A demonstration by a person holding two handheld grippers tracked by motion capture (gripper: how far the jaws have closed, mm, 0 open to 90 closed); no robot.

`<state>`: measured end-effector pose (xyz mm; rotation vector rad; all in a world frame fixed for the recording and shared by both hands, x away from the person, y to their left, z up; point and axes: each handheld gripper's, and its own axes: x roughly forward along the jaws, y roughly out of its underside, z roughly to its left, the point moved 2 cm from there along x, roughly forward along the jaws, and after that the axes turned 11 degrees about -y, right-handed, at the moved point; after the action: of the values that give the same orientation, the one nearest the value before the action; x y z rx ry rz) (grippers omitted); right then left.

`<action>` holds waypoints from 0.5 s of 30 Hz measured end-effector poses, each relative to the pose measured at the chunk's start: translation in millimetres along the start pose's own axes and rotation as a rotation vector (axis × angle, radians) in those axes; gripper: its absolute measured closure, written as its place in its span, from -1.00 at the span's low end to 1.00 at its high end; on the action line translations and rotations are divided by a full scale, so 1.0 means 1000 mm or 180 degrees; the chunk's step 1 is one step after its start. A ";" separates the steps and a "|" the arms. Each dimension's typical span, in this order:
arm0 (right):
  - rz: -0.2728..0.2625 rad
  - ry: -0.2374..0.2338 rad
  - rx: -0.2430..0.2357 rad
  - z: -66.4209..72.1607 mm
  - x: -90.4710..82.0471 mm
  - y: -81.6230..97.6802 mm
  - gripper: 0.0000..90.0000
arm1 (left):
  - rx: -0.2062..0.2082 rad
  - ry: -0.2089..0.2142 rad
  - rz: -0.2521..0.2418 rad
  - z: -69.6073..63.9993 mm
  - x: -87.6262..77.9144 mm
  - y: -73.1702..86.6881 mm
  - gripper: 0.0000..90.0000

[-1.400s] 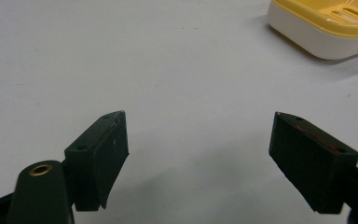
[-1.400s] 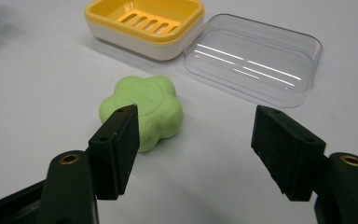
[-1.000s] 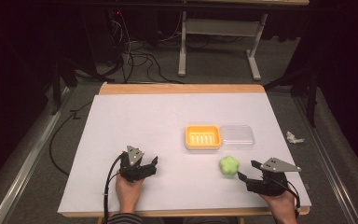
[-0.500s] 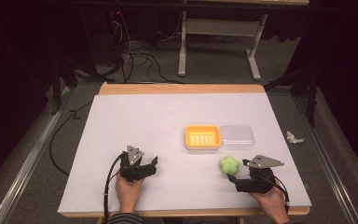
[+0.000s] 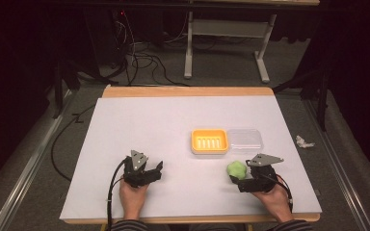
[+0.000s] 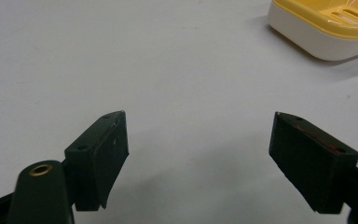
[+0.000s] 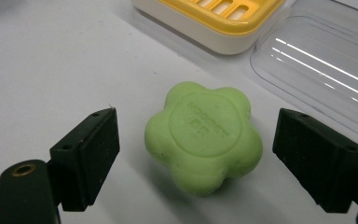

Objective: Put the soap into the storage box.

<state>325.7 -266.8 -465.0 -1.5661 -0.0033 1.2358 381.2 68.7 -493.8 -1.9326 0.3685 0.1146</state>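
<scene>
Fingertips (image 7: 86, 158) of my right gripper (image 7: 205, 161) stand wide apart, one on each side of the pale green flower-shaped bar of soap (image 7: 204, 135), neither touching it. The soap lies flat on the white table cover (image 5: 149, 130), its stamped round face up, sitting between my jaws and a little ahead of them. It has no real long axis, being lobed all round, so I judge any closing line would do, provided the pads meet lobes and not the dips between them.

In the high view the right gripper (image 5: 250, 180) sits near the front edge of the table, toward its right corner, with the soap (image 5: 236, 169) just at its left tip. My left gripper (image 5: 147, 174) rests near the front edge too, left of the middle, well apart from the soap; its jaws are also spread with nothing between them. So the right hand is plainly the nearer one.

Just beyond the soap stands the yellow slotted soap dish on its white base (image 5: 210, 141), and touching its right side lies a clear plastic lid (image 5: 244, 140). Both sit right of the table's middle.

Around the table the room is dark: grey floor, black cables (image 5: 139, 57), a white desk frame (image 5: 226, 38) behind, and a crumpled white scrap (image 5: 304, 142) on the floor off the right edge.
</scene>
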 end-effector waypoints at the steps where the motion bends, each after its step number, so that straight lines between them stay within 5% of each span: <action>1: 0.0019 0.0004 0.0007 -0.001 0.000 -0.001 -0.66 | 0.0000 0.0000 0.0001 0.000 0.000 0.000 -0.55; 15: 0.0275 -0.0172 -0.0080 -0.007 0.018 -0.005 -0.68 | 0.0002 0.0037 -0.0024 -0.001 -0.002 0.000 -0.56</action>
<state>341.6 -259.5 -474.8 -1.5679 0.0143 1.3503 379.5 68.2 -493.1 -1.9347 0.3688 0.0982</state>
